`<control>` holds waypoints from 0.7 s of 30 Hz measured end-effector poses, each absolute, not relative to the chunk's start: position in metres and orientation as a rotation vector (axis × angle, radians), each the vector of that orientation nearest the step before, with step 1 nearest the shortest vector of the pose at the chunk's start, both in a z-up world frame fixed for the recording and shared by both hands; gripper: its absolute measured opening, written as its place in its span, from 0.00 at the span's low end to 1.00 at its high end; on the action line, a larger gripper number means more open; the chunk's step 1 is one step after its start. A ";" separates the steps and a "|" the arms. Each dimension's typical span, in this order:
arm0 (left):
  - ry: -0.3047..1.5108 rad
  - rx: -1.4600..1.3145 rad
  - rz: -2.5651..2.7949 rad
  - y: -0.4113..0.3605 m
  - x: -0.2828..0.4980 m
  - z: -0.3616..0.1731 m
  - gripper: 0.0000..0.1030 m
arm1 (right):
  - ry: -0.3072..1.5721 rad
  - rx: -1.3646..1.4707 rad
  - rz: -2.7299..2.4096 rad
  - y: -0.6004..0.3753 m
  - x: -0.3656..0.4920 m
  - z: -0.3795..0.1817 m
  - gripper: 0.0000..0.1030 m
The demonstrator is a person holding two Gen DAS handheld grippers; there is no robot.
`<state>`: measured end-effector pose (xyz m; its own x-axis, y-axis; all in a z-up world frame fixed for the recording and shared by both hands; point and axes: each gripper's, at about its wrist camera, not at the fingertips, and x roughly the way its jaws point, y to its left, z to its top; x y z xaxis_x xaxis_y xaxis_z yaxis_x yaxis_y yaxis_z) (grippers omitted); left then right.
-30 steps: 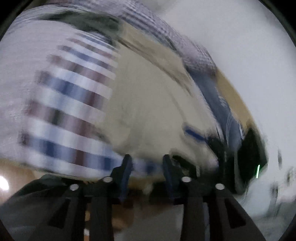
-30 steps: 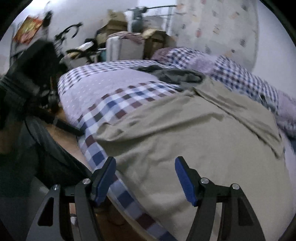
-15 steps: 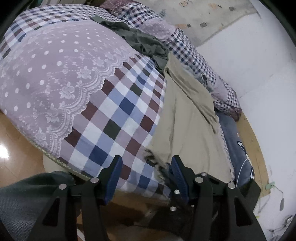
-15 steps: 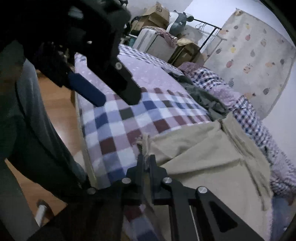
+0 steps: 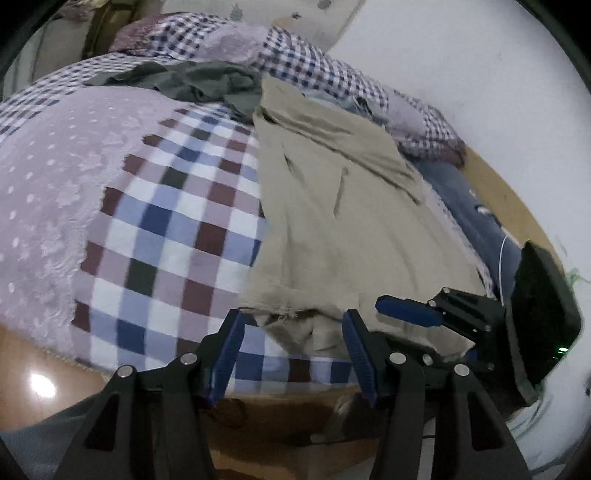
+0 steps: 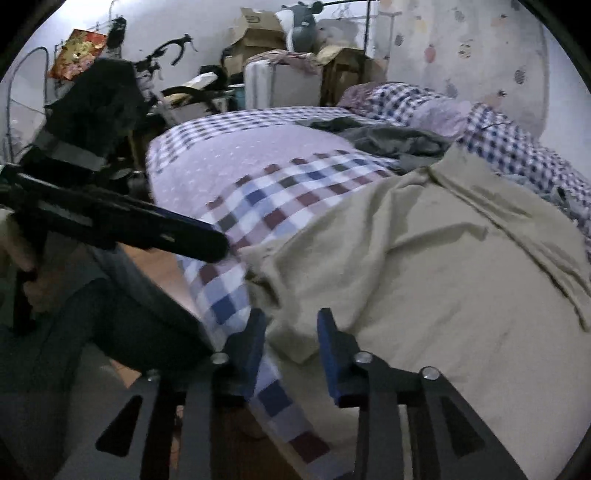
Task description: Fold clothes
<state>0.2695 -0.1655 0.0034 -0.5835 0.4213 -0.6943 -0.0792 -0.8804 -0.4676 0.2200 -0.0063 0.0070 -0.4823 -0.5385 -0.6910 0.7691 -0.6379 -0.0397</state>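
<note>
Left wrist view, left to right: wood floor (image 5: pixel 33 373) at bottom left, then the bed (image 5: pixel 62 192) with a lilac dotted cover and a checked blanket (image 5: pixel 177 236) in blue, maroon and white. A grey-green garment (image 5: pixel 199 83) is bunched at the far end. Khaki trousers (image 5: pixel 332 221) lie lengthwise on the bed, right of the checks, hem at the near edge. The left gripper (image 5: pixel 291 349) is spread wide, empty, jaws either side of the rumpled hem, not closed on it. Right of it the right gripper (image 5: pixel 406 314) pokes in over the trousers. Jeans (image 5: pixel 469 206) lie along the far right, by the wall.

Right wrist view: the left gripper (image 6: pixel 207 240) comes in from the left, tip at the trouser corner. Red poster (image 6: pixel 79 53) on the wall, writing unreadable; boxes (image 6: pixel 258 31) and a suitcase (image 6: pixel 280 86) behind the bed. The right gripper (image 6: pixel 291 341) is parted, holding nothing, straddling a fold at the trousers' (image 6: pixel 443 273) near edge.
</note>
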 end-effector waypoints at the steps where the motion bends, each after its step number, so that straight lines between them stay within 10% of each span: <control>1: -0.589 -1.262 2.497 -0.166 0.264 0.001 0.57 | 0.432 0.835 -2.133 -0.006 0.221 0.008 0.35; 9: -1.130 -1.169 2.387 -0.227 0.262 -0.022 0.56 | 0.156 0.829 -2.051 -0.015 0.204 0.016 0.35; 16: -1.223 -1.152 2.334 -0.241 0.260 -0.033 0.56 | 0.252 0.951 -2.029 -0.040 0.169 -0.011 0.35; 18: -1.236 -1.148 2.326 -0.243 0.259 -0.036 0.56 | 0.321 0.937 -2.026 -0.048 0.174 -0.017 0.07; 21: -1.299 -1.108 2.321 -0.248 0.257 -0.037 0.56 | 0.465 0.817 -1.982 -0.064 0.201 -0.013 0.00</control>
